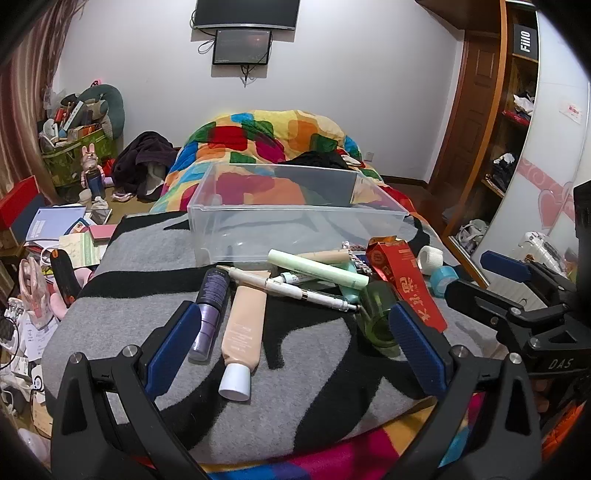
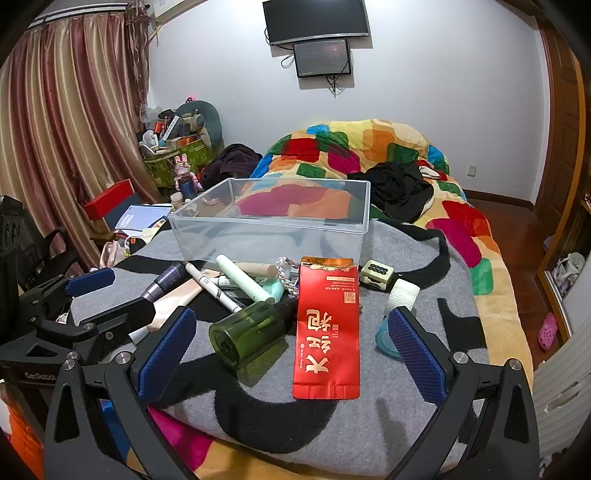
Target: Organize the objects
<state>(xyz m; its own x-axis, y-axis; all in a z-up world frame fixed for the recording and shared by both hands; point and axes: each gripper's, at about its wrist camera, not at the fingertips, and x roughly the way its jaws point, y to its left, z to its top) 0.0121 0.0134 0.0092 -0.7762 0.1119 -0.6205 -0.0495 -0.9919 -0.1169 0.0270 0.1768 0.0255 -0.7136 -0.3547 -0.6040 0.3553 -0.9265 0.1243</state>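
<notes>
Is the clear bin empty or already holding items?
Empty. Through the clear bin walls only the blanket shows; the tubes, green bottle and red packet all lie in front of it.

The left gripper (image 1: 295, 345) and the right gripper (image 2: 291, 350) are built alike: black angular frames with triangular cut-outs, round silver screws at the pivots, and long fingers (image 1: 168, 349) faced with dark blue textured pads. White lettering marks each black body.

wall screens (image 1: 246, 14), striped curtain (image 2: 70, 122), patchwork quilt (image 2: 373, 144), rabbit figure (image 1: 92, 170)
</notes>
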